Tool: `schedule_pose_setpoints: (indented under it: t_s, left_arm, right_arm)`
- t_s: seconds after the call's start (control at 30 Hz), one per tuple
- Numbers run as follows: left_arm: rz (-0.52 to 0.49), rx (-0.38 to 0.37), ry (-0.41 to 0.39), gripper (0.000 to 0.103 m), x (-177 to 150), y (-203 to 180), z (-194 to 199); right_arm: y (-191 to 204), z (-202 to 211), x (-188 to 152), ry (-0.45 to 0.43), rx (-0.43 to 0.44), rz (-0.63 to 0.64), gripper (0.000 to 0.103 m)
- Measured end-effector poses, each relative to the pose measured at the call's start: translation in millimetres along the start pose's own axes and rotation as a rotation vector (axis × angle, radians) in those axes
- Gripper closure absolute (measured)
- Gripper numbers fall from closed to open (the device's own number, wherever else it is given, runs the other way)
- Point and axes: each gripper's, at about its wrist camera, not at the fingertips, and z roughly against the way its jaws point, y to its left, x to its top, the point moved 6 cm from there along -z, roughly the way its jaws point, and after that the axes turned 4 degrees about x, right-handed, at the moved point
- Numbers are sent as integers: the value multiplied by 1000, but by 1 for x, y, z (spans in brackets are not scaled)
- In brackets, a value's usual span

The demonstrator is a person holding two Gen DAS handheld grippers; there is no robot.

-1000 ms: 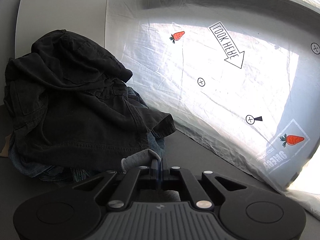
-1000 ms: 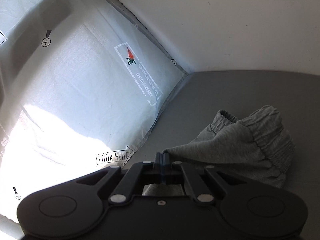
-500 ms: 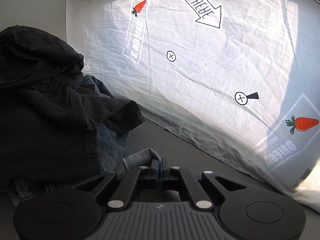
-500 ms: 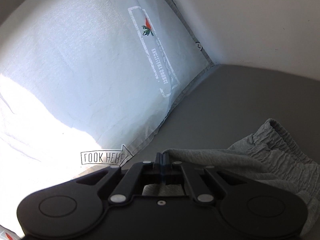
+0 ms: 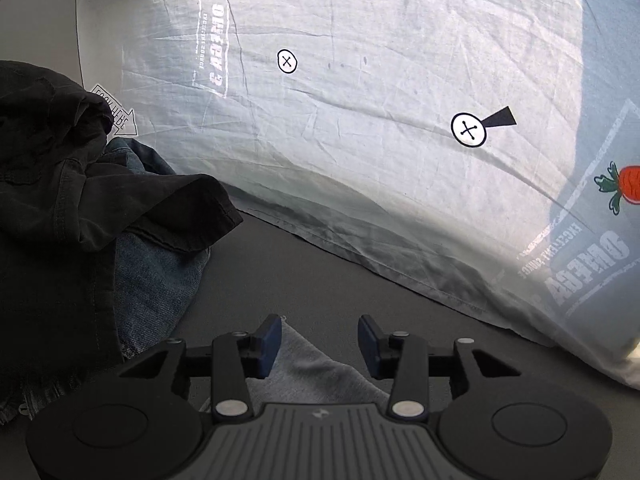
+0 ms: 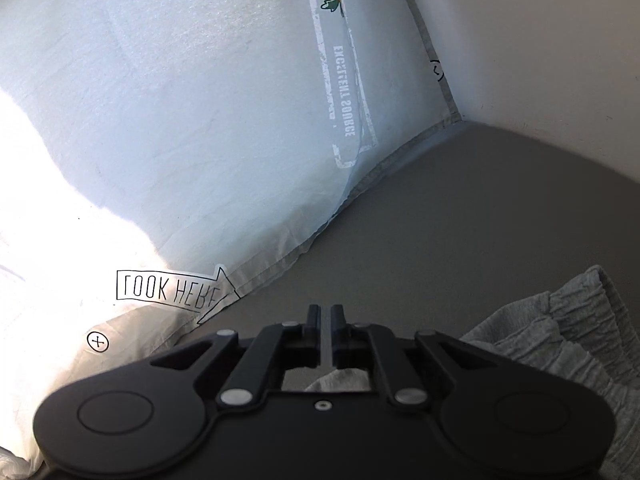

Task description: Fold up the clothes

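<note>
In the left wrist view a dark pile (image 5: 72, 220) of black and denim clothes fills the left of the frame, the left gripper (image 5: 319, 338) sits at bottom centre with its fingers spread wide over a corner of the grey garment (image 5: 316, 364), and a printed sheet (image 5: 380, 100) covers the upper right. In the right wrist view the sheet (image 6: 180, 120) takes the upper left, the right gripper (image 6: 326, 322) at bottom centre shows only a narrow slit between its fingers with nothing seen between the tips, and the grey garment (image 6: 560, 332) lies bunched on the table (image 6: 460, 232) at lower right.
</note>
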Motion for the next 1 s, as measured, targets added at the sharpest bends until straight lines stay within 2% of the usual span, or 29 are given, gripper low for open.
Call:
schedule_pose_setpoints:
  t_s: [0.1, 0.17, 0.33, 0.43, 0.5, 0.57, 0.7, 0.73, 0.77, 0.8, 0.83, 0.87, 0.93, 1.0]
  left_arm:
    - [-40, -12, -4, 55, -2, -1, 17]
    - [-46, -41, 5, 49, -9, -4, 31]
    - [-142, -145, 52, 34, -59, -25, 82]
    - [-141, -186, 143, 32, -96, -30, 99]
    - [-137, -201, 208, 31, -120, -33, 110]
    - [-165, -182, 245, 31, -141, -32, 118]
    - [-230, -178, 243, 22, -165, -31, 133]
    - [-250, -171, 230, 20, -167, -32, 136]
    - [-257, -166, 234, 18, -167, -32, 136]
    - [-252, -163, 245, 16, -166, -31, 134]
    - [-238, -159, 259, 12, -166, -28, 131]
    - [-221, -156, 273, 6, -166, -25, 128]
    - [-190, -162, 295, 1, -167, -19, 121]
    - [-213, -172, 285, 0, -168, -19, 121]
  right_arm:
    - [7, 20, -5, -16, -22, 84, 96]
    - [5, 36, -13, -22, -42, 112, 95]
    - [-16, 78, -43, -14, -90, 94, 92]
    - [-39, 101, -64, -6, -137, 62, 92]
    - [-55, 114, -76, -8, -180, 27, 85]
    - [-74, 120, -85, -10, -212, -12, 68]
    - [-108, 126, -98, -8, -265, -83, 62]
    - [-114, 124, -99, -6, -276, -97, 51]
    - [-118, 121, -99, -2, -278, -114, 49]
    - [-121, 117, -99, 5, -282, -122, 50]
    - [-123, 114, -100, 13, -288, -126, 55]
    - [-123, 110, -97, 17, -313, -101, 68]
    - [-123, 103, -89, 26, -354, -21, 85]
    - [-129, 100, -80, 21, -340, -12, 87]
